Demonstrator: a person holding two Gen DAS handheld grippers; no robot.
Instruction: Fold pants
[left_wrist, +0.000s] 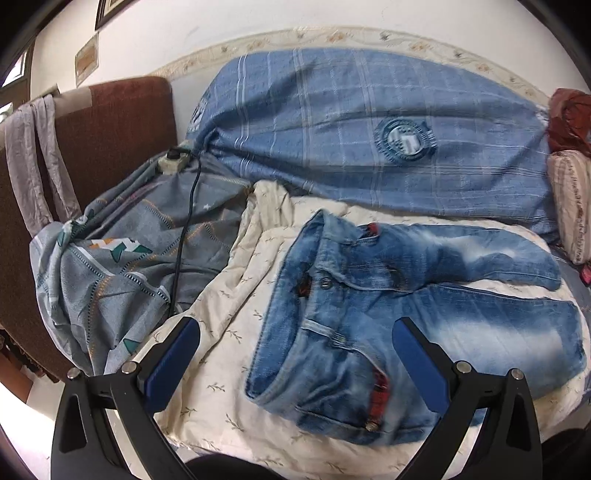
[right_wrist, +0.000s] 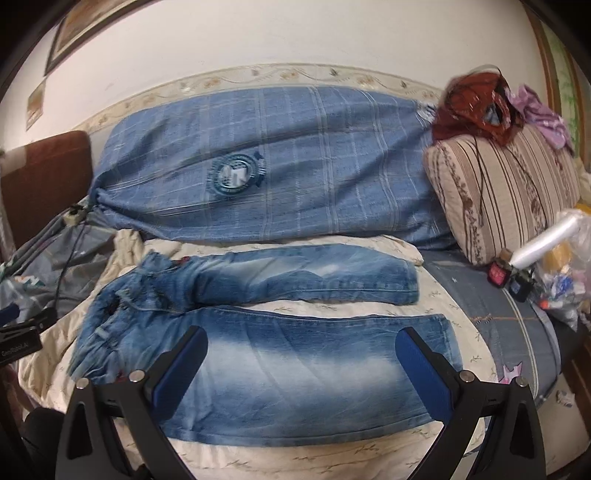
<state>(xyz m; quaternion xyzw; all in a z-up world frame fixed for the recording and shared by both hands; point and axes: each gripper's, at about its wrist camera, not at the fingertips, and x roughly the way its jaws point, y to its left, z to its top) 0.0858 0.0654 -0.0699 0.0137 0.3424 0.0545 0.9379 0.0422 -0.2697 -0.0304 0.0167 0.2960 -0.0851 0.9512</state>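
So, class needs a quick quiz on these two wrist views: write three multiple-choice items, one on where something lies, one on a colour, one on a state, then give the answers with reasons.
1. Where do the jeans lie?
A. On the cream quilt
B. On the striped pillow
C. On the floor

2. What colour are the pads on the gripper fingers?
A. Red
B. Blue
C. White

3. How do the jeans' two legs lie?
A. Folded one over the other
B. Rolled up
C. Spread apart, side by side

Answers:
1. A: the quilt shows all round the denim.
2. B: both the left gripper and the right gripper carry blue pads.
3. C: a strip of quilt shows between the legs in the right wrist view.
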